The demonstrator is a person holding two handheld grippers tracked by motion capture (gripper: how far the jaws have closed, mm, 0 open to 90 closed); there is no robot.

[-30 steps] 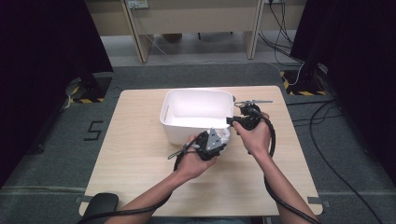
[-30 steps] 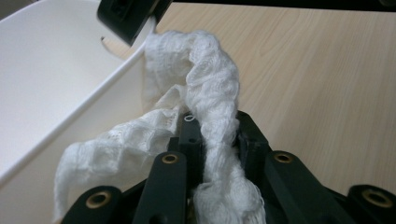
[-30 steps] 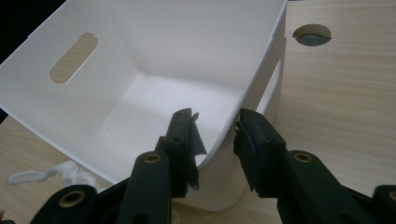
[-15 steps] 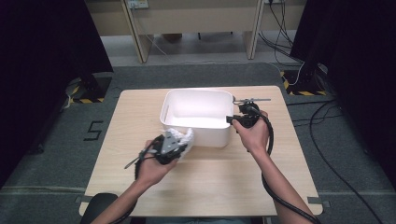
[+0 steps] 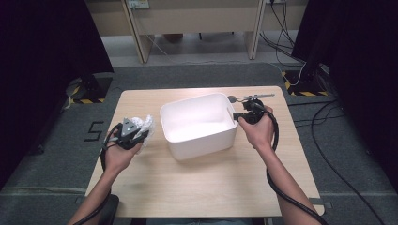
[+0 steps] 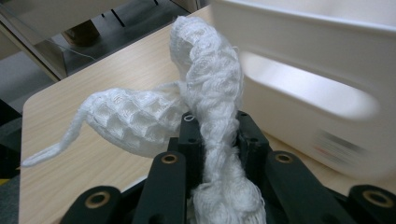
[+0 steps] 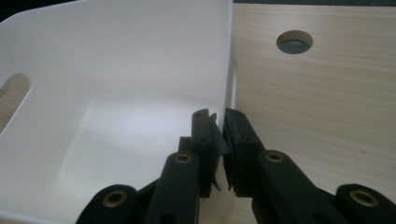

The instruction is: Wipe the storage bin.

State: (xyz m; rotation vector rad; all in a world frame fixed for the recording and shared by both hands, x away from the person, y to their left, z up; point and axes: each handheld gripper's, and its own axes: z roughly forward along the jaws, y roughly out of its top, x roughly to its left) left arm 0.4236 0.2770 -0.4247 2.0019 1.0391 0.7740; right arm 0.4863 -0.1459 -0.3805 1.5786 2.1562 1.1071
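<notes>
high view | left tool [image 5: 141, 136] pinching white mesh cloth [image 5: 143, 125] beside tub [image 5: 199, 140] | right tool [image 5: 238, 116] just closed, pinching tub rim

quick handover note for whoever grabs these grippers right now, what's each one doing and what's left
Left gripper: jaws shut on the white mesh cloth, held over the table left of the white bin.
Right gripper: jaws have just closed onto the bin's right wall.
Done: cloth is outside the bin, which looks empty.
Left: probably set the cloth down, then release or move the bin.
</notes>
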